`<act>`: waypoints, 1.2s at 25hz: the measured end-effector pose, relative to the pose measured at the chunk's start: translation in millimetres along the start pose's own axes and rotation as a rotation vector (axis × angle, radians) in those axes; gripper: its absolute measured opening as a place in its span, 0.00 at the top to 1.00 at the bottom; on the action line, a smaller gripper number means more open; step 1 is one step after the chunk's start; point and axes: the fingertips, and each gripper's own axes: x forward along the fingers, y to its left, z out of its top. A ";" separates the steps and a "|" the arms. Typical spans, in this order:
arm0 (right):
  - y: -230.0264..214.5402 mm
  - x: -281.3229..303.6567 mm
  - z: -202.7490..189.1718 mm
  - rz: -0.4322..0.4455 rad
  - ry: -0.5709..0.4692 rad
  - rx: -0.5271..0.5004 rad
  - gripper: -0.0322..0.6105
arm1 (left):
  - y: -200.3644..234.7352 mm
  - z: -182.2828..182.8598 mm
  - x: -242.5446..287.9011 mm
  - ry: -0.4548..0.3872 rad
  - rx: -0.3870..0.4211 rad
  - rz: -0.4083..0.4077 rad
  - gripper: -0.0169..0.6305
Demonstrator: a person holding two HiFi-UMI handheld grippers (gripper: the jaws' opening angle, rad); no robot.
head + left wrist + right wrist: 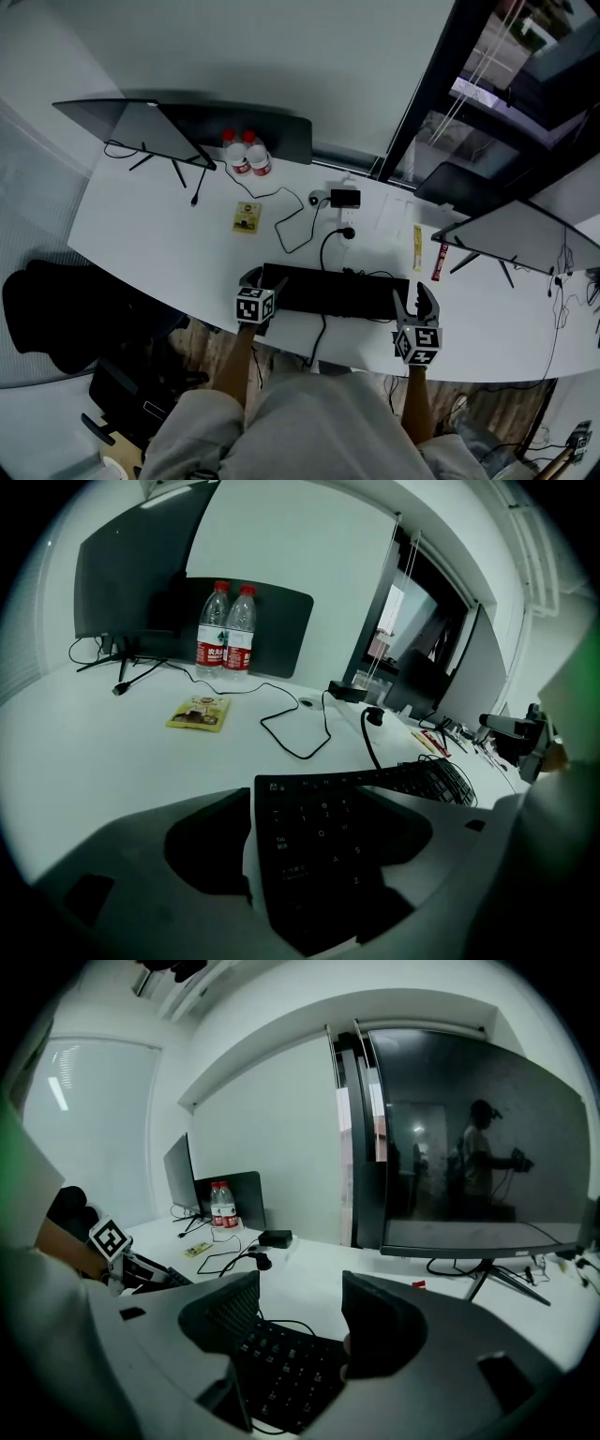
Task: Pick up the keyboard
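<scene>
Closest to the lens on either side are the jaws, and I read both pairs as standing apart. Left gripper has the left end of the black keyboard lying in the gap between its jaws. I see no squeeze on it. From the head view the left gripper sits at that same end, at the near edge of the white desk.

Right gripper is likewise spread, with the keyboard showing between and below its jaws. From above, the right gripper stands at the right end of the keyboard, its two prongs clearly separated.

The keyboard lies flat along the near edge of the desk, its lead running back toward a small black box. A thin black cable loops across the desk between that box and a yellow packet.

Farther back, two water bottles stand side by side with red labels, just beside the left monitor. Well off to the right stands a second monitor, its dark screen filling much of the right gripper view. A red item lies near its foot.
</scene>
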 end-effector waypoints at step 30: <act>-19.6 27.6 -45.8 0.029 0.135 0.074 0.45 | -1.3 -4.2 11.9 0.011 -0.057 -0.004 0.45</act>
